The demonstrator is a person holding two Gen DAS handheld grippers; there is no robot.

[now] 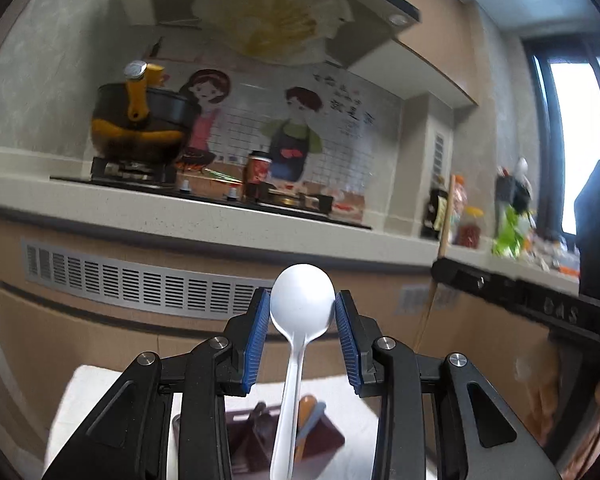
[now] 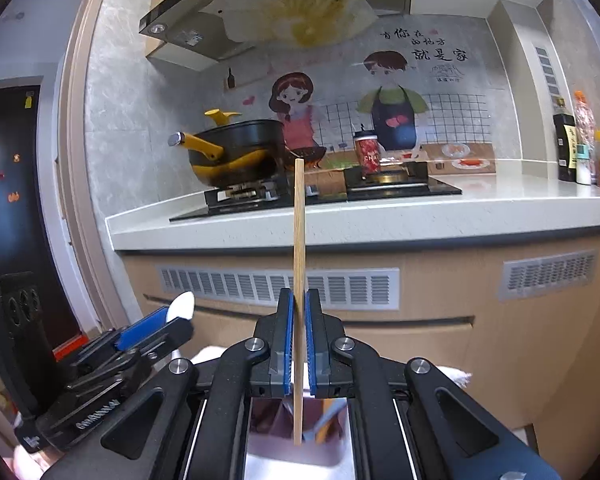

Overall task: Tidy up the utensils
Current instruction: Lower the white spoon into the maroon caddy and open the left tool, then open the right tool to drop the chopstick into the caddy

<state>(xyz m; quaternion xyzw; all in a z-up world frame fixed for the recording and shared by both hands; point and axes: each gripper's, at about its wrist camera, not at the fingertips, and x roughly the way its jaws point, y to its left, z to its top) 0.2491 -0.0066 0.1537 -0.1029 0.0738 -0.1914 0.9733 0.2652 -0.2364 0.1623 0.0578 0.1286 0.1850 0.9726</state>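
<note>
Spoon (image 1: pixel 300 312) in white plastic stands between the blue pads of my left tongs (image 1: pixel 302 316), bowl up and handle hanging down toward the bottom of the left wrist view. The pads press on the two sides of the bowl, so these tongs grip the spoon and are only partly closed around it. In the right wrist view I see the same left tongs (image 2: pixel 162 326) at the lower left, with the white bowl sticking out above the blue pad.

My right tongs (image 2: pixel 299 332) are closed on a wooden chopstick (image 2: pixel 299 280). It stands almost upright between the two blue pads; its top end reaches up in front of the stove, and its lower end hangs below the pads. In the left wrist view the chopstick (image 1: pixel 444 224) shows as a thin wooden stick at the right, above the dark body of the right tongs.

Below both tongs there is a dark reddish utensil holder (image 1: pixel 328 436) with compartments, standing on a white cloth (image 1: pixel 84 384). Some utensils already lie in it, one orange and one light blue, but I cannot tell exactly what they are.

Behind, the kitchen desk (image 2: pixel 380 220) carries a gas stove (image 2: pixel 316 196) with a black and yellow pot (image 2: pixel 236 152) on the left burner.
</note>
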